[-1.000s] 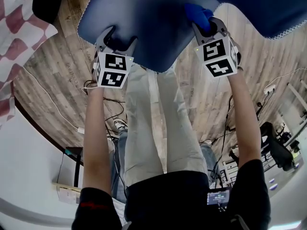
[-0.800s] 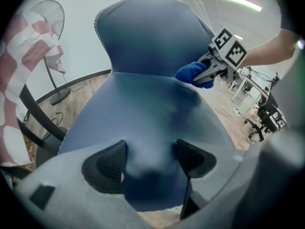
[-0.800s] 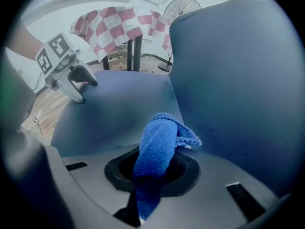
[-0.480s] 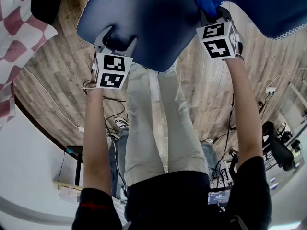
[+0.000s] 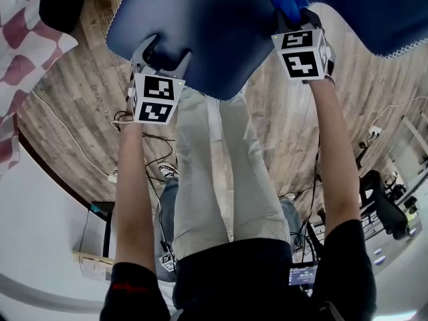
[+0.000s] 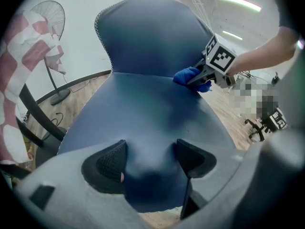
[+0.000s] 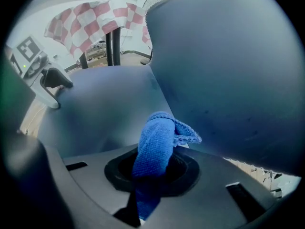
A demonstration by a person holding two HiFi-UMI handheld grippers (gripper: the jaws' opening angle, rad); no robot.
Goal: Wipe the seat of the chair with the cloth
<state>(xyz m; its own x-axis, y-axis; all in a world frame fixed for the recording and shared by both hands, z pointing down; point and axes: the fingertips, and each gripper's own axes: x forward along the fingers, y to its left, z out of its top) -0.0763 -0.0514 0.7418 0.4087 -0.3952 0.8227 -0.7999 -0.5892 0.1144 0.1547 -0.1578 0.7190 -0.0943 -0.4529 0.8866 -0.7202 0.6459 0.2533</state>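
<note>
Cloth (image 5: pixel 287 1) sits at one o'clock in the head view, on the seat (image 5: pixel 200 19). Left gripper view: your left tool (image 6: pixel 147 160) gapes wide over the seat's front edge. Right gripper view: your right tool (image 7: pixel 155 173) pinches it; press flatter, overlap strokes.

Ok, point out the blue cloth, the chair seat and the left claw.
Blue woven cloth (image 7: pixel 156 147): right gripper view, bunched middle.
Dark blue padded chair seat (image 6: pixel 138 104): left gripper view, cushion centre.
Left claw (image 6: pixel 150 150): left gripper view, between fingertips.
</note>
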